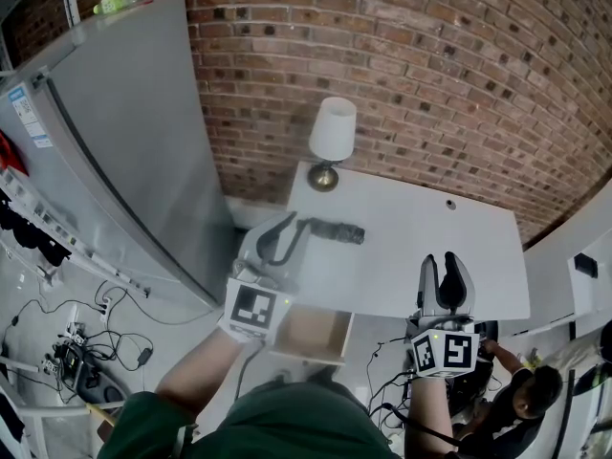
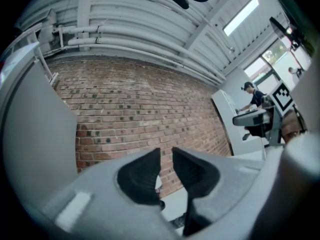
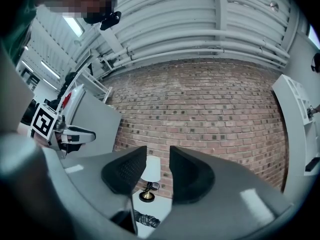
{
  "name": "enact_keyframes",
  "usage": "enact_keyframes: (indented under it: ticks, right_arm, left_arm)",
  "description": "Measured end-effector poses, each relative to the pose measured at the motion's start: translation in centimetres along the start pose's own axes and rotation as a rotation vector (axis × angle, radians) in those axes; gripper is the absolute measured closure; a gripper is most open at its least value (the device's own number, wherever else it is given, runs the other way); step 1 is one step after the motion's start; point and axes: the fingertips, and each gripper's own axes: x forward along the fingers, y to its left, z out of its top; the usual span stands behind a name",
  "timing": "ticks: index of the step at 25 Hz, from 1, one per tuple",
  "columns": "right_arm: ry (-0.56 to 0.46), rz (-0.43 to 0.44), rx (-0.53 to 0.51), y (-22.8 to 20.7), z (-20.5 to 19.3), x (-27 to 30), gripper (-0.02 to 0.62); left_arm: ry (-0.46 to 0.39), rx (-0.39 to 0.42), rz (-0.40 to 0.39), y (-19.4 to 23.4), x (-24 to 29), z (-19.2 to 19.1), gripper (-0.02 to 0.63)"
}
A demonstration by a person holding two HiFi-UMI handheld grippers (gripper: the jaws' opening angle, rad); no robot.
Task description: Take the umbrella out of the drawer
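Observation:
A folded black umbrella (image 1: pixel 337 231) lies on the white table (image 1: pixel 421 247), in front of the lamp. My left gripper (image 1: pixel 296 222) reaches over the table's front left edge, its tips at the umbrella's left end. In the left gripper view its jaws (image 2: pixel 166 156) are shut to a narrow slit with only brick wall showing through, and part of the umbrella (image 2: pixel 178 223) shows below them. My right gripper (image 1: pixel 446 259) hovers at the table's front right, jaws (image 3: pixel 158 156) a little apart and empty. The umbrella (image 3: pixel 145 219) shows low between them. The wooden drawer (image 1: pixel 311 338) stands pulled out below the table's front.
A white-shaded lamp (image 1: pixel 331 137) stands at the table's back left against the brick wall. A tall grey cabinet (image 1: pixel 124 142) flanks the table on the left. Cables (image 1: pixel 86 352) lie on the floor at the left. A person (image 1: pixel 521 390) crouches at the lower right.

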Motion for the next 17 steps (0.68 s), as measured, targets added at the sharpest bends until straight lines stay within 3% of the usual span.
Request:
enact_keyframes:
  ticks: [17]
  right_arm:
    - [-0.009,-0.009,-0.007,0.68,0.47,-0.52,0.453]
  left_arm:
    - [0.006,0.002,-0.005,0.43,-0.87,0.27,0.532]
